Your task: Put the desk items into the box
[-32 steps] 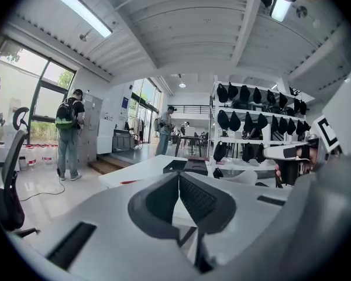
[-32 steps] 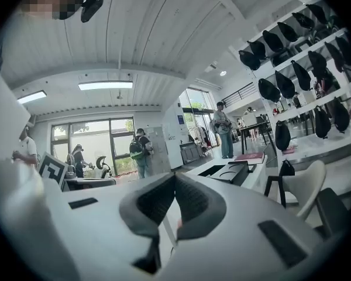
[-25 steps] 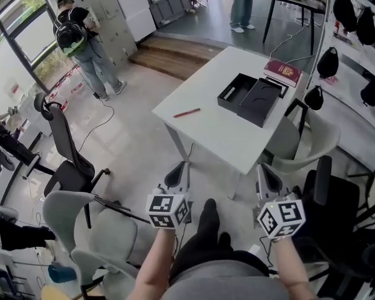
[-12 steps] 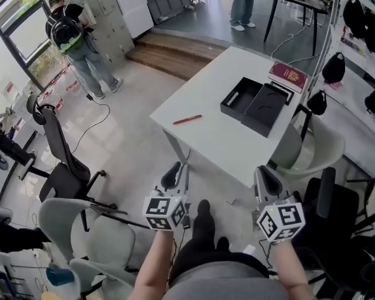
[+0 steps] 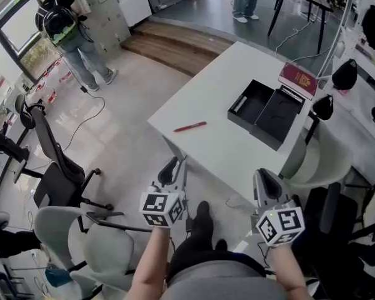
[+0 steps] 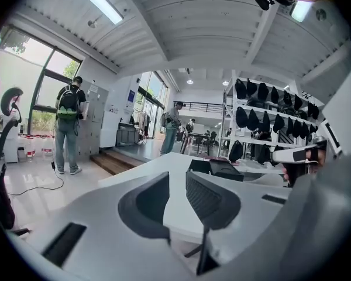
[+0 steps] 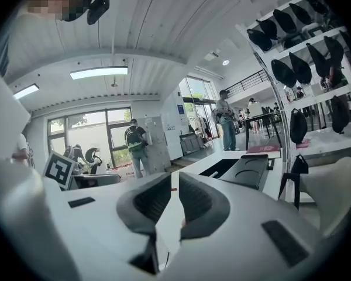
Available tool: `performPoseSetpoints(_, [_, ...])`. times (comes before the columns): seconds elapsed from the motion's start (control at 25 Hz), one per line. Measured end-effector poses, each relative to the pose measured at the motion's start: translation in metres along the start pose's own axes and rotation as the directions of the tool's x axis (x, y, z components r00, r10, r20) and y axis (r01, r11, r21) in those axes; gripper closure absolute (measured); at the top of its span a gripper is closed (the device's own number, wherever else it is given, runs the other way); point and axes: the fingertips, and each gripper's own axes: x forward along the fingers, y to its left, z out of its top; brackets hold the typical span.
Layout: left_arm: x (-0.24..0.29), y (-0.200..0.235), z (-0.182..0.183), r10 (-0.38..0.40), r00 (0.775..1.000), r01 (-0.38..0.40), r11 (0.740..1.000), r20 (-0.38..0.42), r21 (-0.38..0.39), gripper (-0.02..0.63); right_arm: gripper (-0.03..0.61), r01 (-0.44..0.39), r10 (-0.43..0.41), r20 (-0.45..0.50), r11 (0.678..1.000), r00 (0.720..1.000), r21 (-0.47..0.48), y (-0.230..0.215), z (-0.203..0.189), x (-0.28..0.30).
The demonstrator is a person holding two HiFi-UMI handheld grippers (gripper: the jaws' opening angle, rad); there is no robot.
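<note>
A white table (image 5: 206,99) carries a red pen (image 5: 189,127), an open black box (image 5: 251,102) with its lid (image 5: 278,119) beside it, and a dark red book (image 5: 298,77) at the far corner. Both grippers hang in the air short of the table's near edge, over the floor. My left gripper (image 5: 177,167) (image 6: 177,199) points at the table; its jaws are opening and hold nothing. A narrow slit shows between the jaws of my right gripper (image 5: 262,177) (image 7: 174,201), also empty. The right gripper view shows the box (image 7: 217,168), lid (image 7: 253,170) and book (image 7: 263,149) ahead.
Grey and black office chairs (image 5: 94,242) stand left of me, and another chair (image 5: 315,161) sits at the table's right side. Someone with a backpack (image 5: 62,27) stands at the back left. A shelf with black bags (image 5: 347,74) lines the right.
The view has tipped a little, so the table sits slightly farther right. Both grippers have stayed low in front of me, and the left one drifted slightly left.
</note>
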Motion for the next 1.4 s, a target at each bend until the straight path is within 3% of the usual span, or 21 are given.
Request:
performPoseSetpoints(0.44, [0.070, 0.059, -0.003, -0.033, 0.996, 0.031, 0.999, -0.079, -0.023, 0.514, 0.532, 0.049, -0.048, -0.057, 0.999, 0.997, 0.006, -0.003, 0.000, 0.069])
performPoseSetpoints(0.8, [0.117, 0.094, 0.005, -0.079, 0.992, 0.079, 0.997, -0.102, -0.004, 0.503, 0.532, 0.123, -0.122, -0.045, 0.992, 0.992, 0.028, -0.014, 0.015, 0.112])
performPoseSetpoints(1.08, [0.139, 0.107, 0.004, -0.119, 0.985, 0.122, 0.992, -0.128, 0.022, 0.494, 0.532, 0.171, -0.169, -0.047, 0.985, 0.984, 0.035, -0.018, 0.017, 0.130])
performPoseSetpoints(1.4, [0.161, 0.106, -0.012, -0.172, 0.962, 0.183, 0.982, -0.214, 0.036, 0.474, 0.532, 0.197, -0.195, -0.047, 0.980, 0.980, 0.031, -0.021, 0.023, 0.138])
